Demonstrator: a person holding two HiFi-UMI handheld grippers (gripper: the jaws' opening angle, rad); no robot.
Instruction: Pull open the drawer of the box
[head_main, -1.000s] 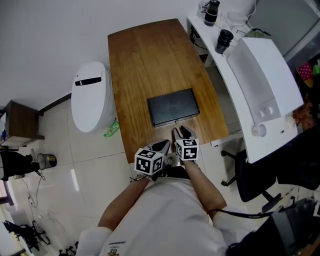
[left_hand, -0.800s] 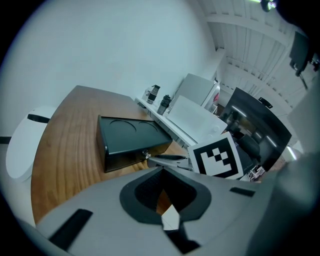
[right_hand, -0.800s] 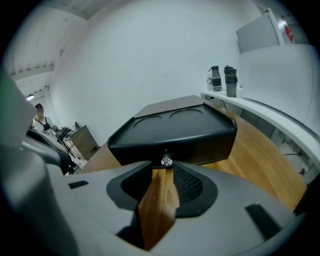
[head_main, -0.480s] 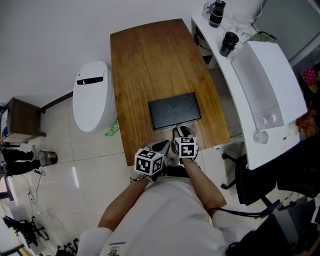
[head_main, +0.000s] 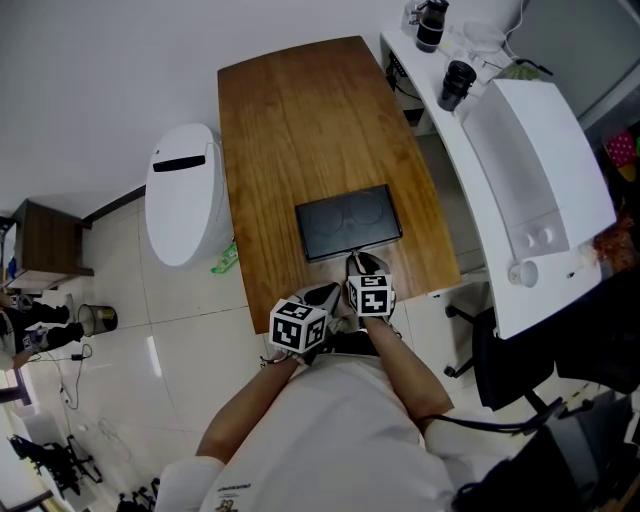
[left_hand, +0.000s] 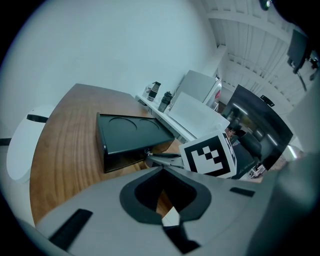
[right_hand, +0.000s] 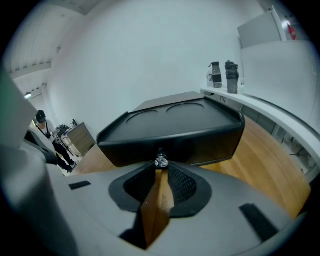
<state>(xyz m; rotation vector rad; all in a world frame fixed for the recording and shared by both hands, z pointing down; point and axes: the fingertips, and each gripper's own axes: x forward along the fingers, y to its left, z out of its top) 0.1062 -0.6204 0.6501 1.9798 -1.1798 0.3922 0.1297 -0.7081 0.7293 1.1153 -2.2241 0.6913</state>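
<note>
A flat black box (head_main: 350, 222) lies near the front edge of the wooden table (head_main: 300, 110). Its drawer front faces me and carries a small crystal knob (right_hand: 161, 161). My right gripper (head_main: 358, 262) reaches up to that front. Its jaws are closing, and the knob sits right between their tips, in the narrow gap of the right gripper (right_hand: 161, 167). The drawer looks closed. Beside it, over the table edge, my left gripper (head_main: 325, 293) hangs back from the box (left_hand: 130, 132). Its jaws meet at the tips with nothing in them.
On the floor left of the table stands a white rounded appliance (head_main: 183, 195), with a green scrap (head_main: 225, 258) beside it. A white desk (head_main: 530, 150) with dark bottles (head_main: 455, 85) runs along the right, and a black chair (head_main: 510, 360) stands below it.
The right gripper has moved forward to the drawer front and brought its jaws around the knob. The left gripper has stayed in place.
</note>
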